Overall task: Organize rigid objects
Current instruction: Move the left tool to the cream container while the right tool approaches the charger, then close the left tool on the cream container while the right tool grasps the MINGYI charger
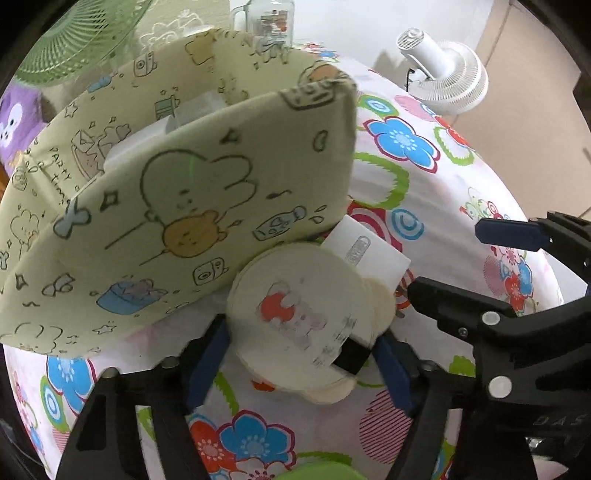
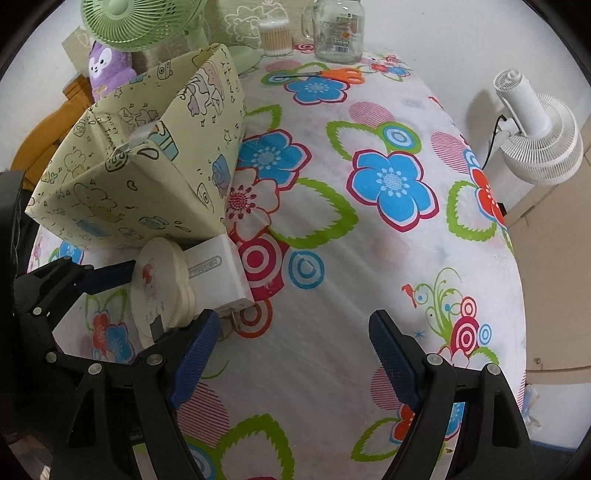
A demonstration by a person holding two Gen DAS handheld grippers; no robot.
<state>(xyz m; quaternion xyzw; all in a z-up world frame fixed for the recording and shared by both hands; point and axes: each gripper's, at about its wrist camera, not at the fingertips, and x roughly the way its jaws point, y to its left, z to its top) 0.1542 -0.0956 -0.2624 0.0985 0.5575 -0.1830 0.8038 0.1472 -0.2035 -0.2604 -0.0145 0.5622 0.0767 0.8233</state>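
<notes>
A round cream case with bear ears (image 1: 306,317) (image 2: 159,288) lies on the flowered tablecloth (image 2: 369,258), leaning on a white charger block (image 1: 369,254) (image 2: 218,277). My left gripper (image 1: 299,365) straddles the case, and its blue pads (image 1: 207,362) touch both sides of it. Only one of its fingers (image 2: 110,273) shows in the right wrist view, at the case's left edge. Just behind stands a pale yellow fabric box with cartoon prints (image 1: 184,206) (image 2: 129,177). My right gripper (image 2: 291,354) (image 1: 461,266) hangs open over bare cloth to the right of the charger, holding nothing.
At the table's far edge stand a glass jar mug (image 2: 338,33), a tub of cotton swabs (image 2: 275,37), orange scissors (image 2: 332,75), a green fan (image 2: 136,22) and a purple plush (image 2: 107,70). A white fan (image 2: 535,136) stands off the right edge.
</notes>
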